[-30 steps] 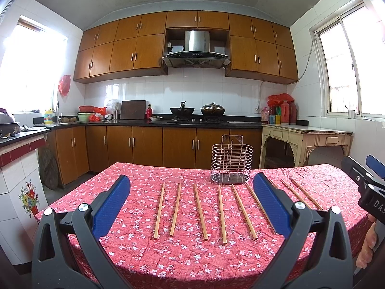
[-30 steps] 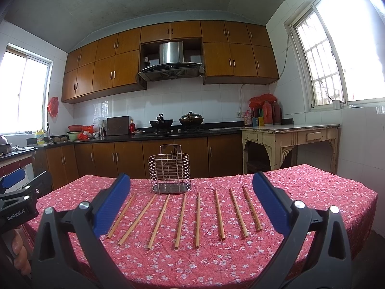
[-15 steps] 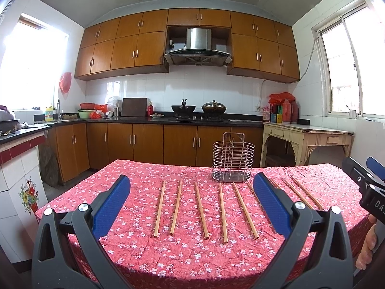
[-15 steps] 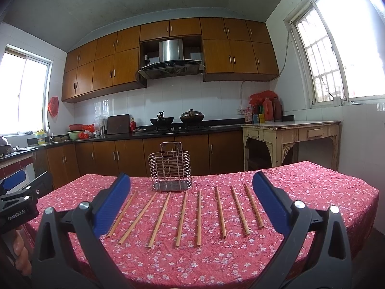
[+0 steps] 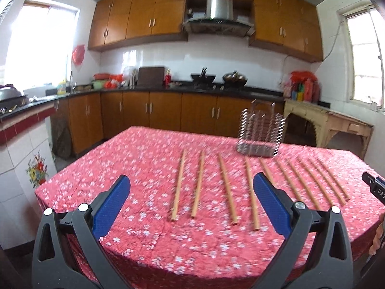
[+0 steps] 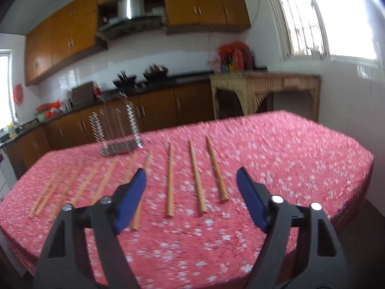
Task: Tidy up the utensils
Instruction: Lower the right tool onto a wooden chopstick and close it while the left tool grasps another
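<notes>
While both claws hung over the near edge of the bench (image 5: pixel 144 149), nothing was grasped yet: the left claw (image 5: pixel 192 204) had its blue pads spread wide and empty, and the right claw (image 6: pixel 191 197) was likewise spread with nothing between its pads. The chopsticks (image 5: pixel 199 183) lay flat on the red floral cloth in a loose row, well spaced and roughly parallel, near ends toward the claws, probably so each could be picked singly. The wire holder (image 5: pixel 261 132) stood upright just behind the row near its middle, apparently the drop target, within reach from either side. In the right wrist view three chopsticks (image 6: pixel 197 175) sat between that claw's pads, the holder (image 6: pixel 119 130) off to the left behind. The left claw faced the leftmost sticks, so each seemed to cover its own end of the row. Both views were blurred, so exact stick count was unclear. Task judged at start, no stick in the holder as far as could be seen
</notes>
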{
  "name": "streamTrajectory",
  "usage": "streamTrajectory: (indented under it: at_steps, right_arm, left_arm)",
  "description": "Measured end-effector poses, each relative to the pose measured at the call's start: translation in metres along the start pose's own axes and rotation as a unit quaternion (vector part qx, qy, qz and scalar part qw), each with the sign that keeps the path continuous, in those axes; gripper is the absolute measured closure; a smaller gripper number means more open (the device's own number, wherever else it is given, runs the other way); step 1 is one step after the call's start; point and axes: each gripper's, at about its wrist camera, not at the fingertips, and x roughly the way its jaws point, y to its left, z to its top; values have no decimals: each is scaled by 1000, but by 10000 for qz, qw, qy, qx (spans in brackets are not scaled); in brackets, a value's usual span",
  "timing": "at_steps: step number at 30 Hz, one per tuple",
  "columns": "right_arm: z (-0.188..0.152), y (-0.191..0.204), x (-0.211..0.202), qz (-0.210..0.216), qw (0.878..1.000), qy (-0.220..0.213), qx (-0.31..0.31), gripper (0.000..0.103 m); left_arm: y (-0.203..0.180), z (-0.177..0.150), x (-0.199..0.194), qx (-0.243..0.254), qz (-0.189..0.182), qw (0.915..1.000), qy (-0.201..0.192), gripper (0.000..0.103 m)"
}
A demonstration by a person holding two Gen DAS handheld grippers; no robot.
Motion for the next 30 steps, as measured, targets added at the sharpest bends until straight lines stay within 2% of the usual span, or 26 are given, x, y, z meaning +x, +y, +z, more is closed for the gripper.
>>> streamTrajectory:
  at_steps: [4,7,12,14,15,16,19,23,28,30]
  right_arm:
    - [-9,-21,50,-250,9970,731,41,60]
    - [-16,-33,77,-257,9934,1107,129,70]
    - [-23,-35,97,-350,9902,1348,51,71]
    - [-25,-36,102,-406,9897,1372,9,73]
    - [-25,-34,104,-465,9896,1362,-63,78]
    - [-25,-34,104,-491,9894,1360,-100,84]
    - [-26,-31,102,-537,9890,1363,-183,90]
    - [-25,-31,103,-548,9890,1369,-140,90]
    - [-25,-30,103,-575,9888,1368,-136,90]
    - [-25,-30,103,-584,9888,1367,-135,90]
  left_arm:
    - [10,-5,18,-67,203,9994,272,2]
    - [18,-9,30,-61,281,9986,439,2]
    - [27,-12,44,-42,311,9974,645,2]
    - [30,-14,49,-19,315,9970,706,2]
    - [32,-15,51,7,315,9967,753,3]
    - [33,-16,54,26,308,9964,784,5]
    - [37,-19,63,93,283,9949,967,15]
    - [40,-26,76,108,117,9917,1274,30]
    - [35,-33,84,158,-99,9896,1426,45]
    - [33,-36,88,175,-152,9885,1495,56]
